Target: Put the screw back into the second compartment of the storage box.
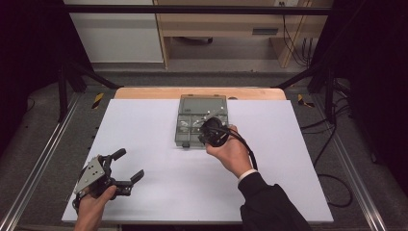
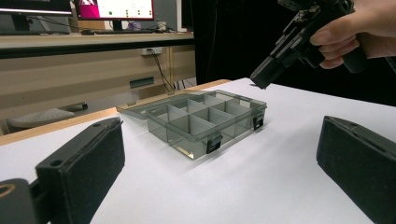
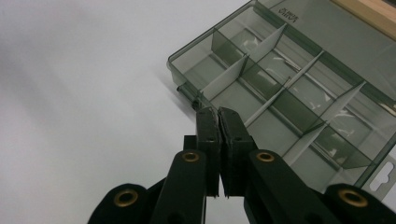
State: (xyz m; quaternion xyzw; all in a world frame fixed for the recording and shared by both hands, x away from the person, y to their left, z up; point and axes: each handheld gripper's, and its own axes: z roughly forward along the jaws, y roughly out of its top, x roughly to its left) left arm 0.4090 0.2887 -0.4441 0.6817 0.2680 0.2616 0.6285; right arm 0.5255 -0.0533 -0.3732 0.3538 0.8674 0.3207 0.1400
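Organizer box [image 1: 201, 122] of smoky translucent plastic lay open just above the centre of the high view, on the white sheet [image 1: 159, 144] covering the table; its lid [image 1: 202, 103] was folded back flat toward the upper edge of the sheet. White dividers split the tray into several compartments, and in the right gripper view those in sight looked bare, with only reflections on their floors; contents of the compartments under the hand in the high view could not be judged. Two dark latches [image 2: 214, 143] sat on the box's near wall in the left gripper view. Right gripper [image 3: 218, 112] was held above the near side of the box, jaws pressed together with nothing between them, tips over the front wall at centre frame of its own view; in the left gripper view it hung in the upper right, clear of the box. Left gripper [image 1: 129, 164] sat at the lower left of the high view, well apart from the box, jaws spread wide and holding nothing, its pads [image 2: 84, 170] framing the box from either side of its own view.
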